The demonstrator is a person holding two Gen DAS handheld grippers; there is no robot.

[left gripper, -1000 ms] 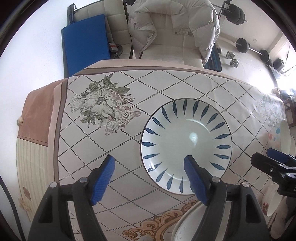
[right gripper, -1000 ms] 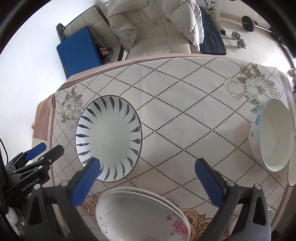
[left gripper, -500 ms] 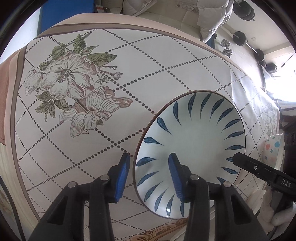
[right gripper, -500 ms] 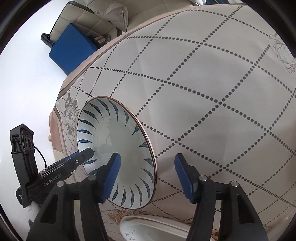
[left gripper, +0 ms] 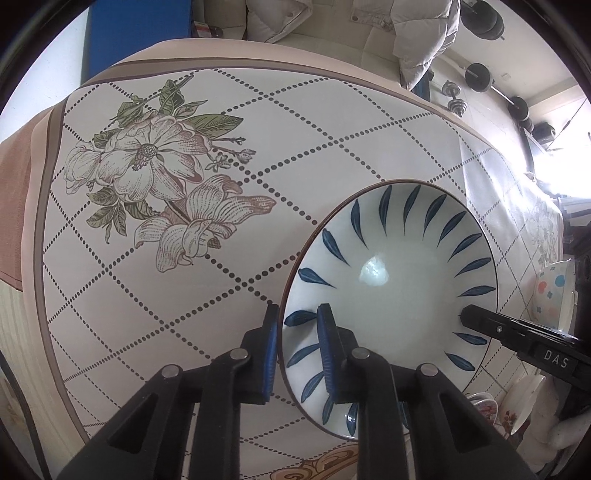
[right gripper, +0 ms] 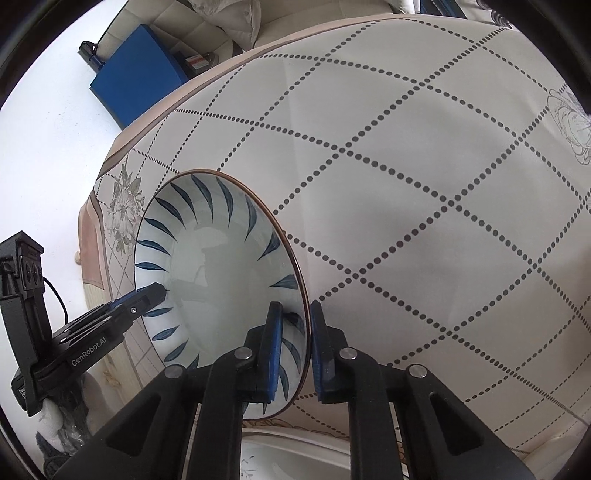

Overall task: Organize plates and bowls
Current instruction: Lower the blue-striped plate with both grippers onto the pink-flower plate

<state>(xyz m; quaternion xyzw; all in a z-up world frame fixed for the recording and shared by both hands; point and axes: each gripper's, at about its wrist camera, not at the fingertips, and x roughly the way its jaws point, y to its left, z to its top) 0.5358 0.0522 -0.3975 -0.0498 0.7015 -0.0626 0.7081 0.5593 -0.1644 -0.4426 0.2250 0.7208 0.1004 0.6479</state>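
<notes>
Plate (left gripper: 399, 295): a shallow white dish with a ring of dark blue leaf strokes fanning inward from a thin brown rim; its bare centre carries a bright glint of window light.
Plate's place: on the tablecloth (left gripper: 221, 258), beside the printed magnolia spray (left gripper: 159, 184), which lies off the rim's left edge in the left wrist view.
Left gripper (left gripper: 297, 325): straddles the plate's left rim, one blue-padded finger on the cloth side and the other over the leaf strokes inside; the jaws are closing on the rim between them, the inner pad on the glaze and the outer pad hard by the edge.
Right gripper (right gripper: 295, 321): takes the opposite rim the same way, one finger inside the dish and one outside; its jaws too are closing, and the brown edge runs up between the two pads.
Each from the other's view: the right gripper's black finger reaches over the plate's far rim in the left wrist view, and the left one does likewise in the right wrist view.
Tablecloth: cream, crossed by dotted diamond lines, with a tan border.
Other crockery: a spotted bowl (left gripper: 552, 291) stands past the plate's right side, well apart; a floral dish (right gripper: 295, 458) lies just below the plate's near edge.
Beyond the plate: a blue panel (right gripper: 140, 74) and a pale padded coat (left gripper: 351, 26) off the table's far edge.
</notes>
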